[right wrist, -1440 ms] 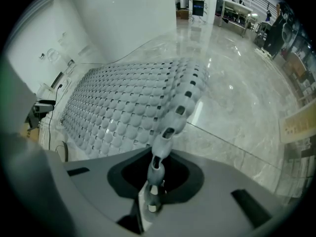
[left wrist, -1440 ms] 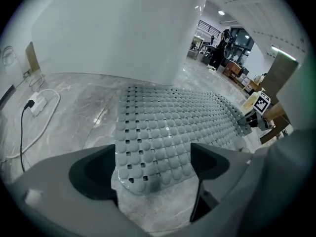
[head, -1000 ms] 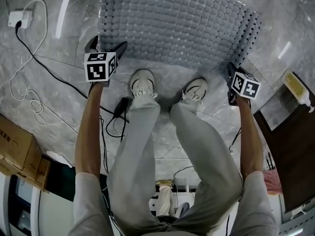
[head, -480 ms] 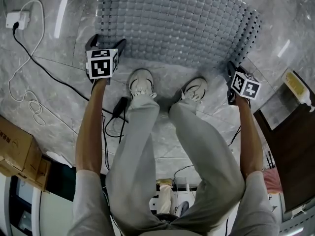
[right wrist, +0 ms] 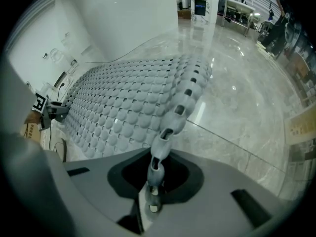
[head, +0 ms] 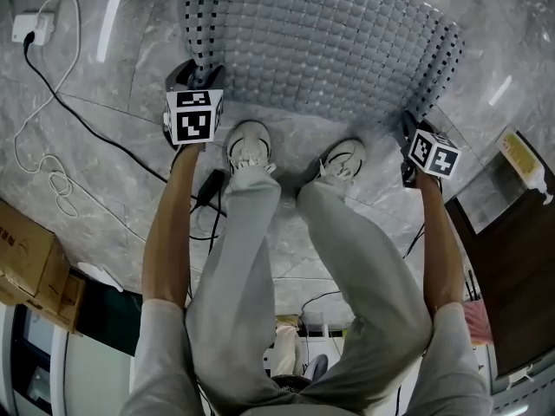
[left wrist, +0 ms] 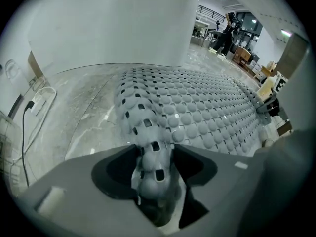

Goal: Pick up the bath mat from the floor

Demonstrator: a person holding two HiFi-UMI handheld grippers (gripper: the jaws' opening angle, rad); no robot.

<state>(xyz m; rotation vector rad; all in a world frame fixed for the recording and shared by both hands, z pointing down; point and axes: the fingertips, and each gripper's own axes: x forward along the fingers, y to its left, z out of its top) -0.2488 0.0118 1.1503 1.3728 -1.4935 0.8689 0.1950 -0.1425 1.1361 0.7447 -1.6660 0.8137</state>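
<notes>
The grey studded bath mat (head: 321, 42) lies on the marble floor in front of the person's feet. My left gripper (head: 195, 78) is at its near left corner; its jaws are closing, and the corner (left wrist: 153, 152) is bunched and folded up between them. In the left gripper view the mat (left wrist: 202, 112) spreads away to the right of that gripper (left wrist: 154, 179). My right gripper (head: 406, 126) is shut on the near right corner. The right gripper view shows a thin edge of the mat (right wrist: 173, 117) pinched in its gripper (right wrist: 154, 181).
The person's two shoes (head: 251, 146) (head: 345, 159) stand just behind the mat's near edge. A white adapter (head: 26, 28) and its black cable (head: 87, 124) lie at the left. Cardboard boxes (head: 30, 263) stand at the lower left, dark furniture (head: 520, 250) at the right.
My left gripper has moved right and forward onto the mat's near left corner and its jaws have come together on it; that corner now curls up. The right gripper has stayed put.
</notes>
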